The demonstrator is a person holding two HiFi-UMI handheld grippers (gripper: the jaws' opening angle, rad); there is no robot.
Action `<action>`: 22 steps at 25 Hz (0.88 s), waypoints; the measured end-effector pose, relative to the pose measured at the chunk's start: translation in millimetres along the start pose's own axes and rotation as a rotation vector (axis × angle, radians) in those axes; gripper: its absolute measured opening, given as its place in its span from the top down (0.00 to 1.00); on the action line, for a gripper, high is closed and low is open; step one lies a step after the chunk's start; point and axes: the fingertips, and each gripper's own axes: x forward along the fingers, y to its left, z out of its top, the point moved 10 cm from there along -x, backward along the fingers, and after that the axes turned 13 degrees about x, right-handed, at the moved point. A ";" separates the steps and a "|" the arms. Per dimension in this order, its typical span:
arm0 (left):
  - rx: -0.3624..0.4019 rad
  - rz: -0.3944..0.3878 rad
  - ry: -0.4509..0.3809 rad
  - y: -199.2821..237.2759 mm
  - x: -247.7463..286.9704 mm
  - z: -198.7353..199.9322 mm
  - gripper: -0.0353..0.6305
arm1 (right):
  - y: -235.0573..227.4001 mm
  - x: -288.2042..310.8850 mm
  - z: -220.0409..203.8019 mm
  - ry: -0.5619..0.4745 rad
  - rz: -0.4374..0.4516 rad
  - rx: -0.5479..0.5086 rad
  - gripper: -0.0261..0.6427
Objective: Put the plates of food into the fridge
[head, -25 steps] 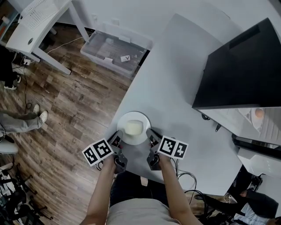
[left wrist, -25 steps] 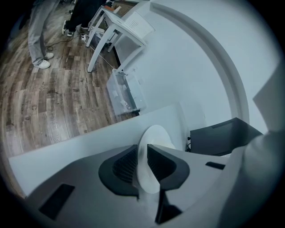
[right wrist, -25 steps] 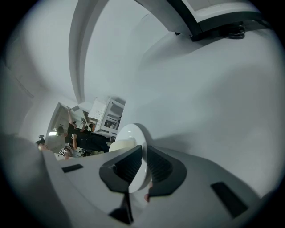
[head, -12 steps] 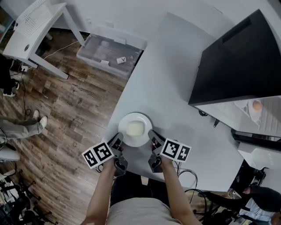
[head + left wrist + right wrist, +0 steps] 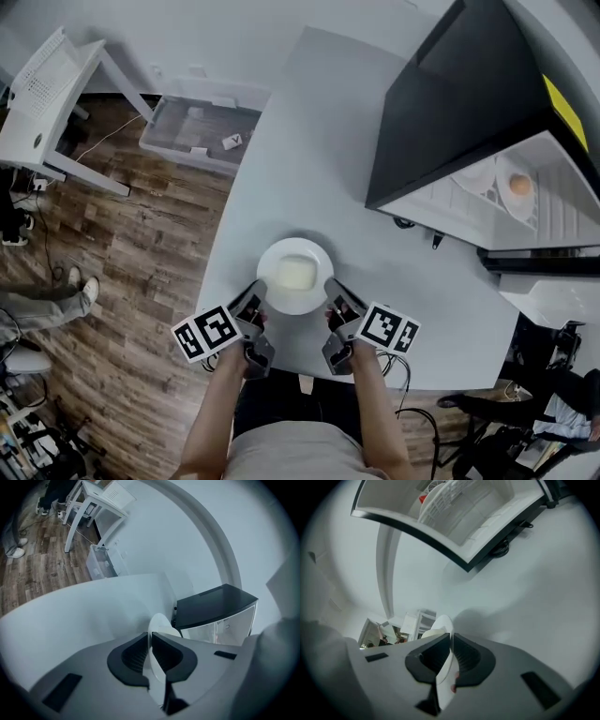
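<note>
Left gripper (image 5: pixel 151 641): jaws drawn almost together, ribbed black pads pinching the thin rim of the white plate (image 5: pixel 294 275), with only the rim's thickness between them. Same at the right gripper (image 5: pixel 451 645): jaws narrowed to a slit and clamped on the opposite rim.

In the head view, plate held from lower left and lower right, just below the centre of the frame, over the near edge of the pale worktop (image 5: pixel 309 141). Pale block of food (image 5: pixel 294 273) in the middle of the plate. Not clear whether resting on the worktop or raised just off it.

Fridge (image 5: pixel 459 103) at upper right, black on top, with its white inside open toward the right edge of the frame. On a shelf there, a second plate (image 5: pixel 501 192) bearing a round orange-tan item (image 5: pixel 517 185), well apart from the held plate. Clear plastic bin (image 5: pixel 192 131) on the wooden floor (image 5: pixel 122 234) at upper left.

Against a second ago: same two-sided grip, plate still just below centre and slightly larger in frame. Fridge further into the picture, with far more of its inside showing. Bin shifted up and to the left. Yellow strip (image 5: pixel 565 114) on the fridge, near the right edge, newly in view.
</note>
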 end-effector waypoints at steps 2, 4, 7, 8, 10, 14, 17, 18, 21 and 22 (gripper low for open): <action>0.017 -0.018 0.012 -12.9 5.3 -4.0 0.90 | -3.6 -14.4 5.7 -0.030 0.014 0.017 0.91; 0.033 -0.034 0.027 -26.4 12.1 -9.1 0.90 | -8.6 -29.2 12.5 -0.057 0.025 0.035 0.91; 0.052 -0.059 0.043 -47.6 23.1 -19.2 0.90 | -18.5 -51.8 24.9 -0.091 0.046 0.064 0.91; 0.058 -0.066 0.045 -54.8 26.5 -22.7 0.90 | -21.6 -58.9 29.5 -0.101 0.053 0.070 0.91; 0.069 -0.076 0.047 -69.3 33.1 -30.2 0.90 | -26.9 -72.6 39.2 -0.116 0.062 0.076 0.91; 0.081 -0.092 0.046 -97.4 46.0 -47.9 0.90 | -38.4 -99.4 60.0 -0.133 0.074 0.083 0.91; 0.083 -0.105 0.042 -117.7 57.0 -62.9 0.90 | -48.5 -119.4 76.5 -0.144 0.084 0.091 0.91; 0.083 -0.110 0.041 -123.9 60.7 -67.5 0.90 | -51.7 -125.7 81.7 -0.148 0.087 0.093 0.91; 0.086 -0.124 0.041 -142.1 72.7 -79.5 0.90 | -60.4 -143.2 96.9 -0.165 0.087 0.092 0.91; 0.090 -0.129 0.041 -148.0 77.2 -83.3 0.90 | -63.5 -148.3 102.1 -0.172 0.086 0.090 0.91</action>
